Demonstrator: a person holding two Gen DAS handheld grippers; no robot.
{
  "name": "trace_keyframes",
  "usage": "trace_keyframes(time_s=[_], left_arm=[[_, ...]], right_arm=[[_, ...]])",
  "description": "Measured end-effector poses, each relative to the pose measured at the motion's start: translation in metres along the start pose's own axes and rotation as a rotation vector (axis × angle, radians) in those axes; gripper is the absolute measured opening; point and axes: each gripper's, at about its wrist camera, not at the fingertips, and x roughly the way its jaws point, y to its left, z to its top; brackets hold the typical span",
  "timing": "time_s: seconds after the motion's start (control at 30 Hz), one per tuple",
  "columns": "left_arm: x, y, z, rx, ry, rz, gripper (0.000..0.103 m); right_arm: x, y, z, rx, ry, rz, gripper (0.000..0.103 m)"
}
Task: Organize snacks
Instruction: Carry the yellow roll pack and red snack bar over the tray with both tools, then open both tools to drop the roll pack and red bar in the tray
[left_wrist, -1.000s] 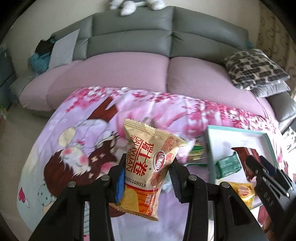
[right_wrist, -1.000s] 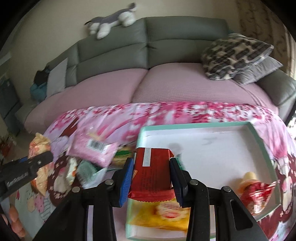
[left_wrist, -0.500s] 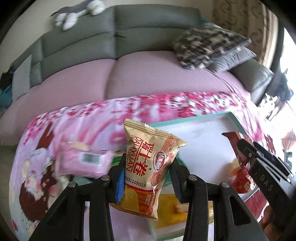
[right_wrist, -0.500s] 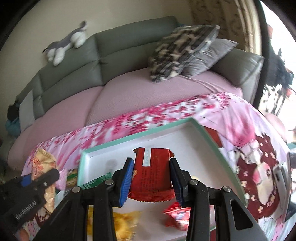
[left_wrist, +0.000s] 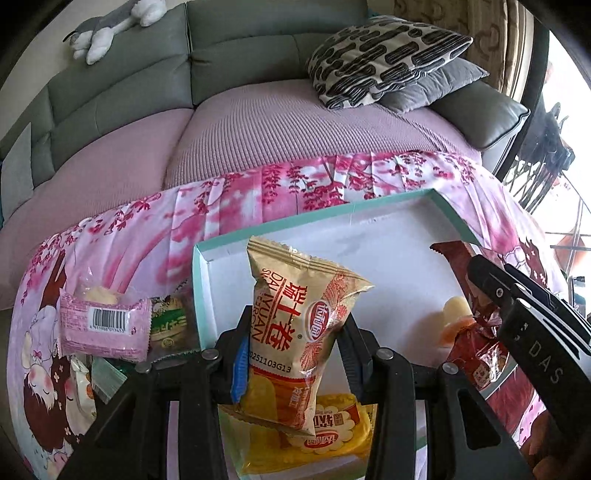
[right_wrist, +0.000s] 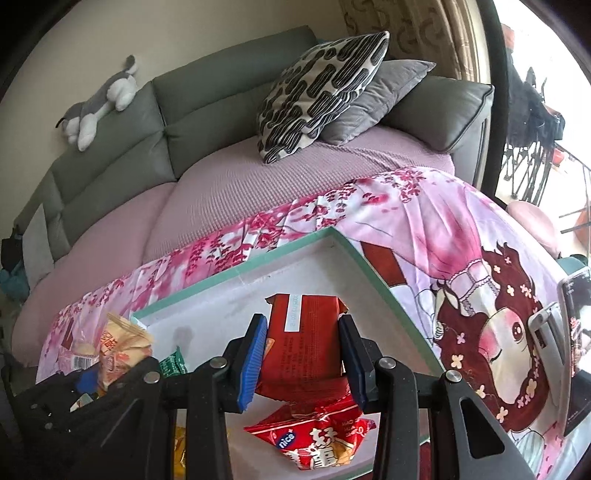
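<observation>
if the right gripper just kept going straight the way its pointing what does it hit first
Probably the white floor of the teal-rimmed box. The right gripper, shut on a red packet, points down into it, past the red nice snack bag lying below. Depth is hard to judge.

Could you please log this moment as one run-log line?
left hand-held gripper: holds gold snack packet | right hand-held gripper: holds red snack packet | both above teal-rimmed tray

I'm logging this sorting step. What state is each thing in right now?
Left gripper: shut on the tan snack pack, held upright over the tray.
Right gripper: shut on the red snack pack.
Tray: open, partly filled.
Pink snack pack: lying on the cloth, outside the tray.
</observation>
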Motion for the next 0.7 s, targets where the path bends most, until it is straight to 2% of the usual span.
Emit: trace_keyframes(time_s=[0.3,0.33,0.37,0.43,0.6,0.67,0.7], left_arm=[[0.003,0.004,0.000,-0.021,0.012,0.003,0.047],[0.002,0.007,0.000,-0.030,0.010,0.006,0.052],[0.001,0.010,0.000,-0.037,0.011,0.008,0.061],[0.000,0.014,0.000,-0.048,0.015,0.013,0.071],[0.001,0.026,0.000,-0.096,0.037,0.027,0.073],[0.000,0.033,0.000,-0.128,0.039,0.029,0.075],[0.000,0.036,-0.001,-0.135,0.039,0.033,0.075]], right_arm=[[0.005,0.005,-0.005,-0.023,0.025,-0.009,0.042],[0.005,0.005,-0.005,-0.024,0.026,-0.010,0.042],[0.006,0.005,-0.005,-0.026,0.027,-0.010,0.042],[0.006,0.006,-0.005,-0.029,0.030,-0.009,0.042],[0.005,0.007,-0.005,-0.031,0.022,-0.007,0.043],[0.005,0.008,-0.005,-0.037,0.026,-0.005,0.048],[0.006,0.009,-0.005,-0.040,0.029,-0.007,0.062]])
